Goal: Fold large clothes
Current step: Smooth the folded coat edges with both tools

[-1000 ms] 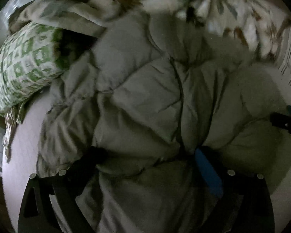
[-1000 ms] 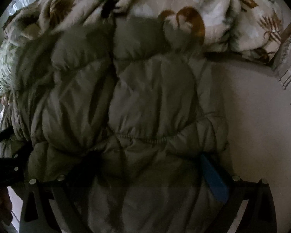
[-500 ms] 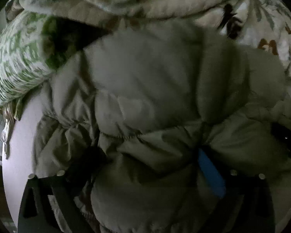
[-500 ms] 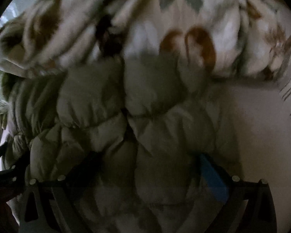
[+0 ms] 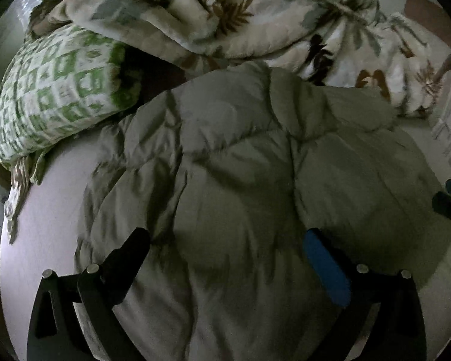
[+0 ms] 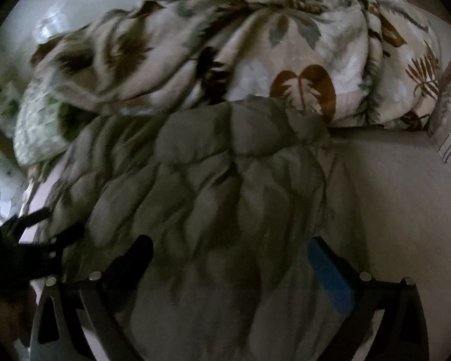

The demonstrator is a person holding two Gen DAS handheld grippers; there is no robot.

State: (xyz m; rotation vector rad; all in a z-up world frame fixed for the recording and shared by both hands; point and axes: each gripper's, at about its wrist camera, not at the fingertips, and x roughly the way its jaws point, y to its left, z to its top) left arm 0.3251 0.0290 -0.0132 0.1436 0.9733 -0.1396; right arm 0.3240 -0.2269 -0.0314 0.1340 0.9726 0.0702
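Puffer jacket [image 5: 240, 180] lies at 12 from both tongs; left gripper [image 5: 225, 246] & right gripper [image 6: 230, 249] wide, straddling hem, no pinch visible.

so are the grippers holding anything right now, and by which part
Nothing is held. The fingers of both the left gripper and the right gripper stand wide apart over the grey puffer jacket, which lies folded on the bed.
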